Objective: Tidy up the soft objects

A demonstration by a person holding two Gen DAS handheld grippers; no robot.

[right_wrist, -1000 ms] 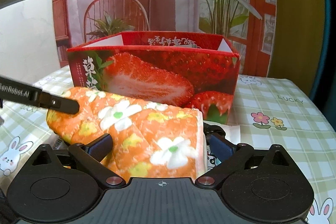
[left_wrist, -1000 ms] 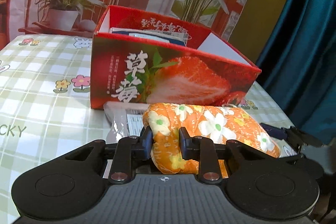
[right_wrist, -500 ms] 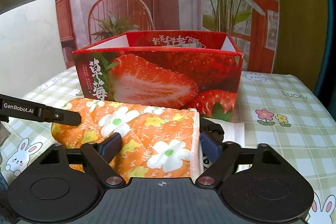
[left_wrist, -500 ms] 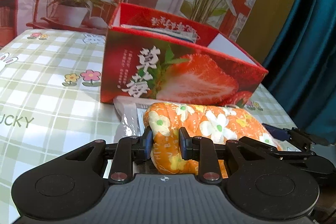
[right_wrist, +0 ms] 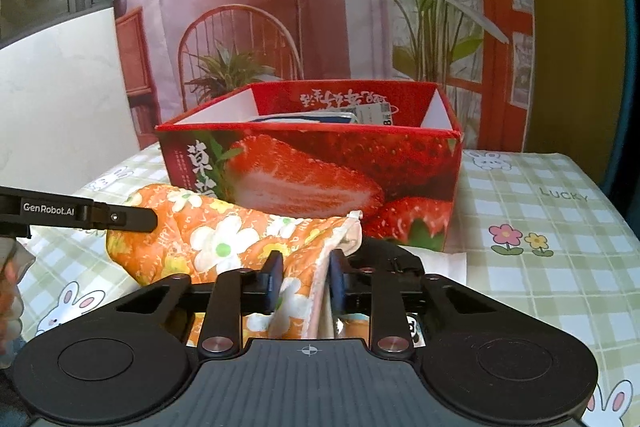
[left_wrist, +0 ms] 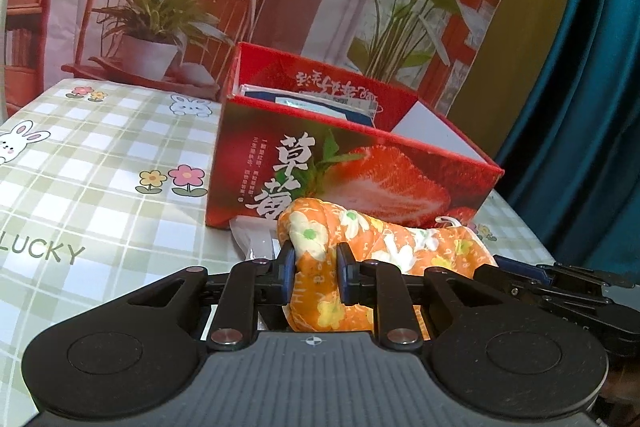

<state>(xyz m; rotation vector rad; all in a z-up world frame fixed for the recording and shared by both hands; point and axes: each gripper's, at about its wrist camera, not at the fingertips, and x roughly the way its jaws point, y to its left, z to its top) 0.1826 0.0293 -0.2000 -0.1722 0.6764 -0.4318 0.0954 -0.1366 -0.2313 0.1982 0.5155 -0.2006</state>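
Note:
An orange flowered cloth bundle (left_wrist: 400, 239) hangs between my two grippers, lifted a little above the table in front of a red strawberry box (left_wrist: 360, 171). My left gripper (left_wrist: 316, 267) is shut on the bundle's left end. My right gripper (right_wrist: 304, 275) is shut on its right end, which has a pale edge; the bundle (right_wrist: 224, 239) stretches to the left there. The box (right_wrist: 320, 171) is open on top and holds a blue and white package (right_wrist: 320, 117). The left gripper's finger (right_wrist: 80, 215) shows at the left of the right wrist view.
The table has a green checked cloth (left_wrist: 80, 167) with rabbits and flowers. A clear plastic packet (left_wrist: 252, 239) lies on it under the bundle, against the box's front. A printed backdrop stands behind the table; a teal curtain (left_wrist: 580, 87) hangs at the right.
My right gripper has closed from wide open onto the bundle's right end. Both grippers have risen, and the bundle now sags between them, higher against the box.

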